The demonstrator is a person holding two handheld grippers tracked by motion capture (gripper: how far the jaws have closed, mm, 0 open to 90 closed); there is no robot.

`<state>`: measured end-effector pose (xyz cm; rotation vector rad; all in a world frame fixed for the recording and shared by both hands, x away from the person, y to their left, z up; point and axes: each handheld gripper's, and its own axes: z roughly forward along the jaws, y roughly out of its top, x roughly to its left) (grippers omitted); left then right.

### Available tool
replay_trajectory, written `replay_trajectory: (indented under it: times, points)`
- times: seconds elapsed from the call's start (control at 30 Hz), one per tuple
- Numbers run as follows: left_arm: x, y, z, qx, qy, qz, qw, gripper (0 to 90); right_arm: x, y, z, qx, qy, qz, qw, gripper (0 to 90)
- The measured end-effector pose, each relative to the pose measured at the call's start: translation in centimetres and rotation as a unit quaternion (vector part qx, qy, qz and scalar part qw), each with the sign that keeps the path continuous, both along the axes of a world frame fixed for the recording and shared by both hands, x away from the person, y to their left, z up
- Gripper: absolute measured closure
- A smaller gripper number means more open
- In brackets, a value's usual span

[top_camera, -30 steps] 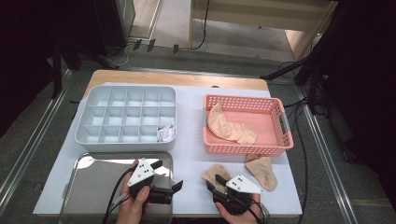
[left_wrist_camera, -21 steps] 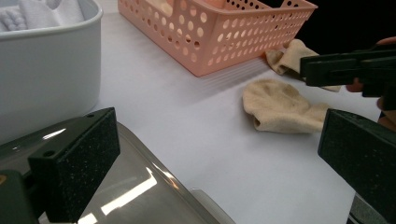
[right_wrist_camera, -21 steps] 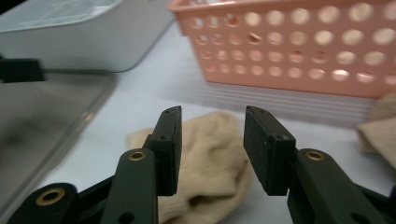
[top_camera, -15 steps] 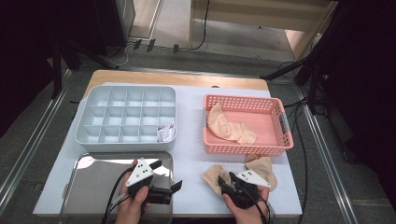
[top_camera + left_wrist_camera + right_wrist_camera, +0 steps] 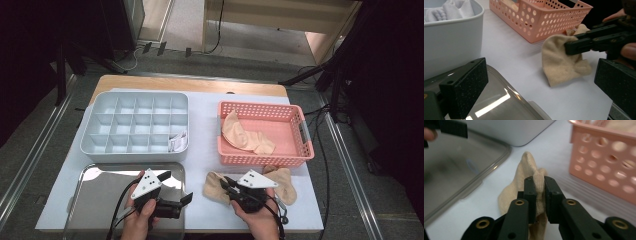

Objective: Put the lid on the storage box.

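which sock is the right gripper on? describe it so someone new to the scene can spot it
Start at the pink basket on the right half of the table. Just in front of its near wall, two beige socks lie on the white mat; take the left sock, nearer the steel tray. Unlike the sock beside it and the one inside the basket, it is pinched between the jaws of the right gripper.

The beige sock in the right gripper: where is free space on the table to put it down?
The metal tray is bare. A bare strip runs between the grey divided box and pink basket. It is crowded below the basket, where the right gripper pinches the beige sock beside another sock.
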<state>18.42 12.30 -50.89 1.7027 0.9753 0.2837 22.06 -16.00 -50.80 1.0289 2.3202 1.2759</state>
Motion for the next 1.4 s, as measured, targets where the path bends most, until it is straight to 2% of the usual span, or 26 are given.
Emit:
replay_trajectory:
  times: [0.07, 0.13, 0.23, 0.27, 0.33, 0.43, 0.5, 0.57, 0.63, 0.7, 0.73, 0.77, 0.8, 0.87, 0.97, 1.07, 1.17, 1.3, 1.4]
  points:
    - [0.0, 0.2, 0.0, -0.001, 0.001, -0.001, 1.0, 0.0, 0.5, 0.5, -0.5, -0.003, 0.001, -0.011, 0.9999, 58.9]
    - [0.0, 0.4, 0.0, -0.004, 0.002, 0.002, 1.0, 0.0, 0.8, 0.4, -0.6, 0.007, 0.007, -0.034, 0.9994, 58.9]
    - [0.1, 0.6, 0.0, -0.003, 0.002, 0.004, 1.0, 0.0, 0.5, 0.0, 0.6, 0.044, -0.005, -0.053, 0.9976, 64.3]
    - [0.1, 0.6, 0.0, -0.005, 0.003, 0.004, 1.0, 0.0, 0.4, 0.2, 1.1, 0.049, -0.004, -0.057, 0.9972, 66.0]
    - [0.2, 0.6, -0.1, -0.004, 0.004, 0.003, 1.0, 0.0, 0.5, 0.9, 1.4, 0.034, -0.01, -0.065, 0.9973, 68.1]
    - [0.0, 0.6, 0.0, -0.005, 0.004, 0.003, 1.0, 0.0, 0.9, 2.2, 1.0, 0.022, -0.001, -0.058, 0.9981, 69.9]
    - [0.0, 0.8, 0.0, -0.005, 0.003, 0.005, 1.0, 0.0, 1.2, 3.1, 0.3, 0.003, 0.003, -0.069, 0.9976, 65.2]
    - [0.1, 0.9, 0.0, -0.005, 0.004, 0.006, 1.0, 0.0, 1.6, 3.6, -0.5, -0.013, 0.015, -0.089, 0.9958, 58.0]
    - [0.2, 0.9, -0.1, -0.005, 0.007, 0.009, 0.9999, 0.0, 1.8, 3.8, -1.0, -0.027, 0.024, -0.088, 0.9954, 58.0]
    - [0.2, 0.9, -0.2, -0.005, 0.009, 0.006, 0.9999, 0.0, 1.8, 4.2, -1.6, -0.046, 0.024, -0.081, 0.9954, 63.0]
    - [0.2, 0.9, -0.2, -0.004, 0.01, 0.006, 0.9999, 0.0, 1.7, 4.3, -1.9, -0.057, 0.019, -0.078, 0.9952, 67.2]
    - [0.2, 0.8, -0.2, -0.003, 0.009, 0.004, 0.9999, 0.0, 1.6, 4.3, -2.1, -0.056, 0.006, -0.073, 0.9957, 73.7]
    - [0.2, 0.8, -0.2, -0.004, 0.01, 0.002, 0.9999, 0.0, 1.5, 4.2, -2.1, -0.053, 0.004, -0.066, 0.9964, 79.4]
    - [0.2, 0.7, -0.2, -0.005, 0.01, 0.003, 0.9999, 0.0, 1.3, 4.0, -2.1, -0.05, 0.002, -0.061, 0.9969, 84.4]
    - [0.2, 0.7, -0.2, -0.012, 0.013, 0.001, 0.9998, 0.0, 0.9, 3.6, -1.5, -0.037, -0.011, -0.056, 0.9977, 85.3]
    - [0.2, 0.6, -0.1, -0.011, 0.016, 0.009, 0.9998, 0.0, -0.1, 2.6, -0.3, -0.009, -0.027, -0.049, 0.9984, 84.0]
    - [0.4, 0.4, -0.2, -0.012, 0.026, -0.003, 0.9996, 0.0, -1.3, 1.6, 0.4, 0.0, -0.033, -0.048, 0.9983, 82.8]
    - [0.6, -0.9, -0.3, 0.01, 0.04, -0.013, 0.9991, 0.0, -3.1, 0.0, 0.6, 0.01, -0.027, -0.049, 0.9984, 81.7]
    - [0.8, -1.8, -0.4, 0.02, 0.044, -0.021, 0.9986, 6.8, -4.3, -1.1, 0.5, 0.0, -0.027, -0.054, 0.9982, 81.2]
